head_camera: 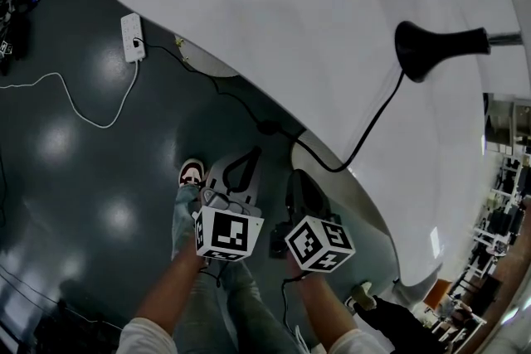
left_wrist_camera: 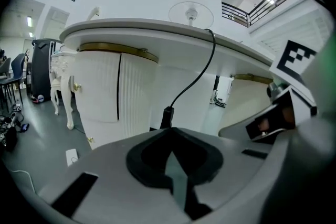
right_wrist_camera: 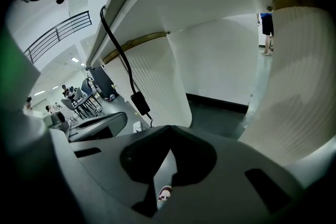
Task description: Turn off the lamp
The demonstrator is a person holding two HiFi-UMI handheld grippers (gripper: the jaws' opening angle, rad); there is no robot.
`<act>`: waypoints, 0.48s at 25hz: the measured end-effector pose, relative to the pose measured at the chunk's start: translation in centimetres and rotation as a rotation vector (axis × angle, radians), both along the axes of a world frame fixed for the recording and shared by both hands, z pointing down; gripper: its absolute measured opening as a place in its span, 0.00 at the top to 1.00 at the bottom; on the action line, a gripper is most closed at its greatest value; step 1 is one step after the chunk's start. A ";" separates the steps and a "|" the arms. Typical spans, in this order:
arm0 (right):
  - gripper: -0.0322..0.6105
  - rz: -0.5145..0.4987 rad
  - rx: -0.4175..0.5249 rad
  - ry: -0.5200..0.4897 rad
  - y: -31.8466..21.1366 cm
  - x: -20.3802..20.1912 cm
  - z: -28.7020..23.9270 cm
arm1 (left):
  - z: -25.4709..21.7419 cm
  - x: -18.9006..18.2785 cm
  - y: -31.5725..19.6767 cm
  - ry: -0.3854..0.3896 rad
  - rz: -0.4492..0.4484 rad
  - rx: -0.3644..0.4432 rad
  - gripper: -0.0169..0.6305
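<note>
Lamp [head_camera: 431,47], black-based, stands at upper right on the curved white table [head_camera: 290,4]. At left, a white power strip [head_camera: 133,36] lies on the dark floor. A black cord [head_camera: 377,116] runs from it, past an inline switch [head_camera: 267,127], up to the lamp. Left gripper [head_camera: 243,162] and right gripper [head_camera: 300,182] hover side by side below the table edge. Both pairs of fingers [left_wrist_camera: 110,170] are closed together, holding nothing.

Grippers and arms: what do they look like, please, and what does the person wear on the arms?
Both the left gripper and the right gripper have smooth grey bodies with black linings round the jaws. Each carries a white cube with black square markers. The person wears short white sleeves.
</note>
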State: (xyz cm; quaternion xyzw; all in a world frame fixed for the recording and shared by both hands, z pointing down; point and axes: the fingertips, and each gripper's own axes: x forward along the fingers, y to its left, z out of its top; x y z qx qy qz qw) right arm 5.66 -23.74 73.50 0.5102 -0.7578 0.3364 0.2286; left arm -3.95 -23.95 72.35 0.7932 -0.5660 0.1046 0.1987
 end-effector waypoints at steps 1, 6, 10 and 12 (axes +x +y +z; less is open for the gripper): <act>0.95 0.000 0.001 -0.001 0.0 0.0 0.0 | 0.2 0.1 0.2 0.005 -0.002 -0.008 0.96; 0.95 -0.003 0.004 -0.008 0.3 0.2 0.0 | 1.1 0.5 1.0 0.023 -0.016 -0.044 0.96; 0.95 -0.001 0.009 -0.017 0.6 0.3 0.0 | 1.4 0.4 1.7 0.018 -0.061 -0.078 0.96; 0.95 0.003 0.011 -0.029 0.8 0.0 -0.4 | 1.1 0.0 2.2 0.018 -0.087 -0.091 0.96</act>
